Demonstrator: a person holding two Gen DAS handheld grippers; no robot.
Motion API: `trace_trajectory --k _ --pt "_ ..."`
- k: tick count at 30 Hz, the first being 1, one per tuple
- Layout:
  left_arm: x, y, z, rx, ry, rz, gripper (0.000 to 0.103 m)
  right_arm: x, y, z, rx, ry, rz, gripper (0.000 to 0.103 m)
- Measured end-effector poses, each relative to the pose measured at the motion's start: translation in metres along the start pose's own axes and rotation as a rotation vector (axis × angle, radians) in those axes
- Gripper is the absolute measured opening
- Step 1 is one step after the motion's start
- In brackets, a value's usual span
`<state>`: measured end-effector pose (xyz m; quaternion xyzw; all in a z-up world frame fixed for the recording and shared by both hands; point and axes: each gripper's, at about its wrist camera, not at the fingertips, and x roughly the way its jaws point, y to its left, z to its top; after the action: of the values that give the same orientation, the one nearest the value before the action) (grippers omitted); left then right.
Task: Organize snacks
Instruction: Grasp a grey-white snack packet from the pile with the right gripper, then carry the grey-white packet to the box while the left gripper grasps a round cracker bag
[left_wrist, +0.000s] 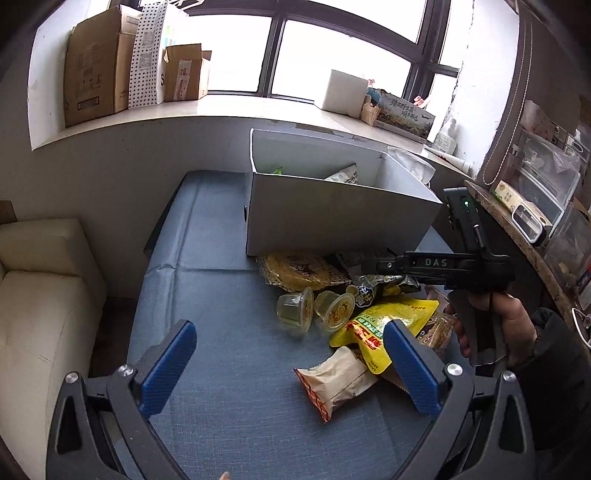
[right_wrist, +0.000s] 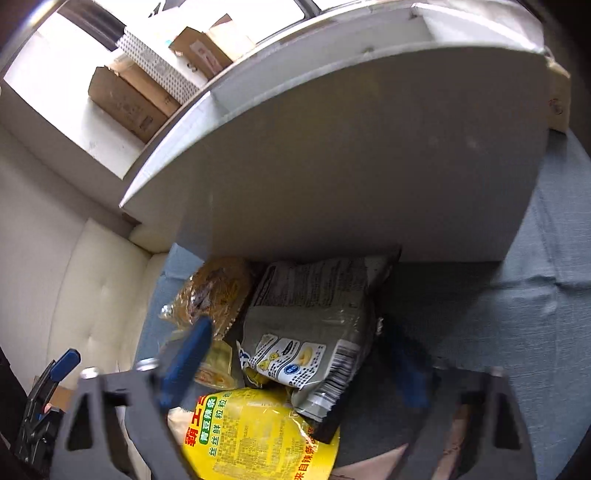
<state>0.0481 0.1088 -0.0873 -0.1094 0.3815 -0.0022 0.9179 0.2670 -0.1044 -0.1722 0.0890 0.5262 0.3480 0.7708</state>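
A pile of snacks lies on the blue cloth in front of a white box (left_wrist: 332, 218): a round yellow-brown pack (left_wrist: 299, 271), two clear jelly cups (left_wrist: 295, 308), a yellow bag (left_wrist: 384, 330) and a beige packet (left_wrist: 336, 380). My left gripper (left_wrist: 288, 362) is open and empty above the cloth, left of the pile. My right gripper (right_wrist: 295, 365) is open with its fingers astride a grey bag (right_wrist: 310, 332), not closed on it. It also shows in the left wrist view (left_wrist: 365, 264), low over the pile. The yellow bag (right_wrist: 255, 435) lies just below it.
The white box (right_wrist: 351, 155) holds a few packets and stands close behind the pile. A cream sofa (left_wrist: 40, 295) is at the left. A cluttered shelf (left_wrist: 528, 218) is at the right. Cardboard boxes (left_wrist: 99, 66) sit on the windowsill.
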Motion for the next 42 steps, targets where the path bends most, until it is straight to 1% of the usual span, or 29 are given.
trace_trajectory --k 1,2,4,5,6,7,8,11,14,17,19,21,24,27,29,30,31,33,35,36,37,38,39,40,41,42 --pt "0.002 0.002 -0.001 -0.005 0.007 -0.003 0.103 0.005 0.0 0.0 -0.005 0.019 -0.025 0.051" --pt "0.004 0.003 -0.001 -0.011 0.018 -0.012 0.103 0.006 0.0 -0.001 -0.008 0.008 -0.026 0.051" --pt "0.008 0.005 -0.003 -0.022 0.032 -0.023 0.103 0.01 -0.005 -0.002 0.005 0.015 0.007 0.046" --pt "0.01 0.005 -0.003 -0.022 0.039 -0.025 0.103 0.011 -0.007 -0.004 0.007 0.012 0.011 0.043" --pt "0.013 0.005 -0.004 -0.022 0.047 -0.03 0.103 0.011 -0.008 -0.005 0.001 0.009 0.005 0.035" --pt "0.015 0.005 -0.004 -0.022 0.054 -0.03 0.103 0.008 -0.008 -0.006 -0.009 -0.004 0.003 0.031" --pt "0.019 0.005 -0.003 -0.019 0.06 -0.033 0.103 0.005 -0.006 -0.007 -0.02 -0.014 0.005 0.03" --pt "0.031 0.003 0.002 -0.02 0.08 -0.034 0.103 -0.011 -0.001 -0.01 -0.053 -0.051 -0.023 0.029" --pt "0.052 0.005 0.012 -0.039 0.109 -0.068 0.103 -0.034 0.003 -0.017 -0.079 -0.101 -0.047 0.029" --pt "0.077 0.012 0.024 -0.083 0.145 -0.103 0.103 -0.062 0.001 -0.027 -0.082 -0.159 -0.069 0.029" --pt "0.096 0.019 0.033 -0.123 0.18 -0.1 0.103 -0.083 0.0 -0.035 -0.077 -0.201 -0.051 0.029" --pt "0.112 0.026 0.042 -0.165 0.198 -0.109 0.103 -0.103 -0.001 -0.046 -0.072 -0.239 -0.045 0.029" --pt "0.139 0.038 0.051 -0.265 0.246 -0.135 0.103 -0.123 0.003 -0.06 -0.065 -0.292 -0.029 0.029" --pt "0.157 0.045 0.054 -0.353 0.284 -0.187 0.103 -0.14 0.006 -0.071 -0.068 -0.322 -0.031 0.029" --pt "0.165 0.045 0.056 -0.356 0.293 -0.183 0.103 -0.156 -0.001 -0.065 -0.061 -0.325 -0.017 0.029" --pt "0.168 0.043 0.056 -0.353 0.3 -0.173 0.103 -0.156 -0.002 -0.067 -0.061 -0.33 -0.014 0.029" --pt "0.17 0.041 0.056 -0.353 0.299 -0.17 0.103 -0.166 0.001 -0.067 -0.06 -0.33 -0.01 0.029" --pt "0.172 0.038 0.058 -0.347 0.306 -0.175 0.103 -0.168 0.001 -0.069 -0.058 -0.336 -0.008 0.029" --pt "0.172 0.036 0.06 -0.342 0.307 -0.163 0.101 -0.168 0.003 -0.068 -0.056 -0.333 -0.004 0.029" --pt "0.173 0.035 0.06 -0.333 0.307 -0.161 0.099 -0.168 0.005 -0.068 -0.054 -0.335 -0.002 0.029" --pt "0.173 0.032 0.06 -0.322 0.311 -0.153 0.086 -0.169 0.005 -0.069 -0.055 -0.334 0.002 0.029" --pt "0.175 0.031 0.06 -0.316 0.322 -0.147 0.063 -0.168 0.006 -0.07 -0.055 -0.332 0.004 0.028" --pt "0.176 0.029 0.059 -0.309 0.336 -0.138 0.055 -0.167 0.006 -0.07 -0.053 -0.333 0.001 0.028" --pt "0.176 0.027 0.059 -0.302 0.333 -0.137 0.049 -0.166 0.007 -0.07 -0.052 -0.329 0.003 0.028" --pt "0.175 0.025 0.058 -0.288 0.329 -0.129 0.039 -0.165 0.007 -0.071 -0.05 -0.328 0.005 0.027" --pt "0.172 0.023 0.058 -0.275 0.32 -0.127 0.038 -0.165 0.007 -0.071 -0.049 -0.329 0.009 0.027"
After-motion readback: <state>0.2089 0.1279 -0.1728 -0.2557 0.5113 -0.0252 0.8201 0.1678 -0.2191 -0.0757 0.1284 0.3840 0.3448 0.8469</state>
